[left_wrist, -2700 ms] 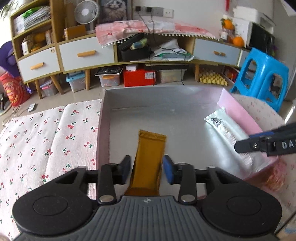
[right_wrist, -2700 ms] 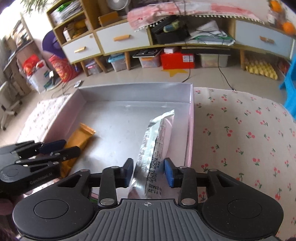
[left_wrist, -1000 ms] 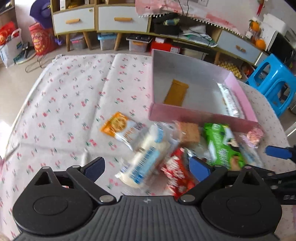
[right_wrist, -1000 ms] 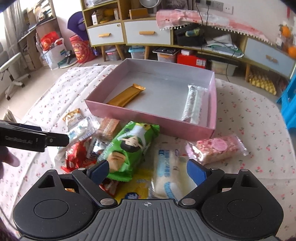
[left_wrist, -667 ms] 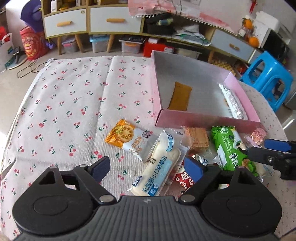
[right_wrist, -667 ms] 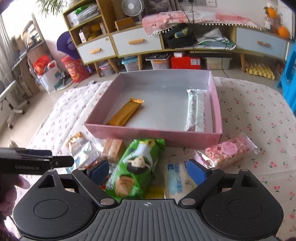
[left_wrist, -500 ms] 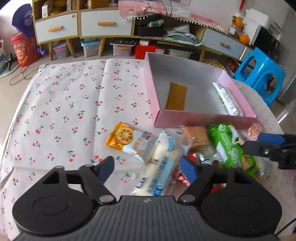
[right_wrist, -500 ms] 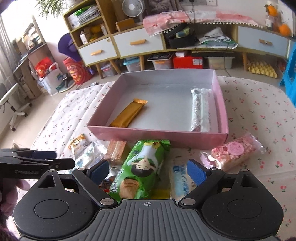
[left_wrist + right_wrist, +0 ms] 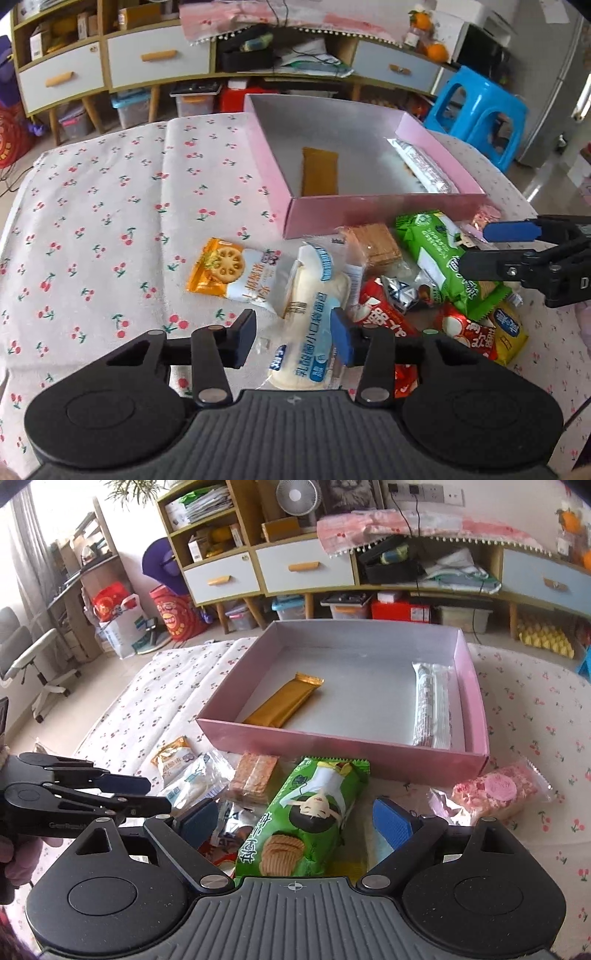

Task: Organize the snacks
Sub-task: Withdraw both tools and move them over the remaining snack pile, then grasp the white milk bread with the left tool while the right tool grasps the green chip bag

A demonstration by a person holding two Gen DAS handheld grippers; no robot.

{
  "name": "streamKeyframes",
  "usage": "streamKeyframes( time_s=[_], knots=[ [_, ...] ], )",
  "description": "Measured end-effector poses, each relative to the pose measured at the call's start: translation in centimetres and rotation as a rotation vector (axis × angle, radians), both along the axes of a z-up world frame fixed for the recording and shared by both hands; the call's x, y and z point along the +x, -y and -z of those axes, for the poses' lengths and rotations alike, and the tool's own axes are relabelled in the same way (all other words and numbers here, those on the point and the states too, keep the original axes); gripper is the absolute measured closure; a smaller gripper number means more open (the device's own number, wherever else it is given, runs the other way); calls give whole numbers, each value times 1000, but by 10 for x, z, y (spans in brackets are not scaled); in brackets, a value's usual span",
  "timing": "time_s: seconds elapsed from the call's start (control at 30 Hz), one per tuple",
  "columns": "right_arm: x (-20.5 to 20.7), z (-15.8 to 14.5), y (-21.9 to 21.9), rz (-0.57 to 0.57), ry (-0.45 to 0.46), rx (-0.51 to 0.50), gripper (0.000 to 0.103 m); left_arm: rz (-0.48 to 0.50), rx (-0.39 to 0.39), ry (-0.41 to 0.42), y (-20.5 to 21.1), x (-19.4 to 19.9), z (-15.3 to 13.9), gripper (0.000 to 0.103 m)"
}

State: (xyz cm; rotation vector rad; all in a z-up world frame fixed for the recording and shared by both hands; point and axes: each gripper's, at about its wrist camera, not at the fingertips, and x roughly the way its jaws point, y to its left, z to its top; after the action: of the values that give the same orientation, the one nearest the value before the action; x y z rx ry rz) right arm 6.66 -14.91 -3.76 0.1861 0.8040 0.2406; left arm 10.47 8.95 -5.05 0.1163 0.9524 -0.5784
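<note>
A pink box [image 9: 384, 212] [image 9: 343, 740] holds a gold bar [image 9: 320, 170] [image 9: 284, 700] and a silver packet [image 9: 423, 170] [image 9: 431, 707]. Loose snacks lie in front of it. My left gripper [image 9: 293, 338] is open, with the white bread packet [image 9: 314, 317] between its fingers, not clamped. My right gripper [image 9: 295, 821] is wide open astride the green biscuit pack [image 9: 310, 819] [image 9: 441, 254], above it. An orange cookie packet [image 9: 229, 269], a wafer pack [image 9: 375, 242] [image 9: 253, 777] and red packets [image 9: 388, 323] lie close by.
A pink rice cake [image 9: 493, 790] lies right of the pile. A yellow packet [image 9: 509, 332] sits at the pile's right end. The cherry-print cloth [image 9: 92, 221] covers the table. A blue stool [image 9: 476, 110] and a low cabinet [image 9: 306, 568] stand beyond.
Both grippers left the gold bar and silver packet in the box and drew back over the pile. My left gripper has narrowed around the white bread packet; my right stays wide open.
</note>
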Motion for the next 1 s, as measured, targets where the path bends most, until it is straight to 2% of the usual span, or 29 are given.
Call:
streamKeyframes(
  time_s=[0.2,0.6,1.0],
  knots=[
    [2,2,-2,5,16,-21,13,-1,-7,-32,3,1,6,60],
    [10,8,-2,32,-2,-21,15,-21,23,-21,10,0,6,57],
    [13,12,-6,49,-33,-66,24,-33,57,-19,20,1,10,58]
  ],
)
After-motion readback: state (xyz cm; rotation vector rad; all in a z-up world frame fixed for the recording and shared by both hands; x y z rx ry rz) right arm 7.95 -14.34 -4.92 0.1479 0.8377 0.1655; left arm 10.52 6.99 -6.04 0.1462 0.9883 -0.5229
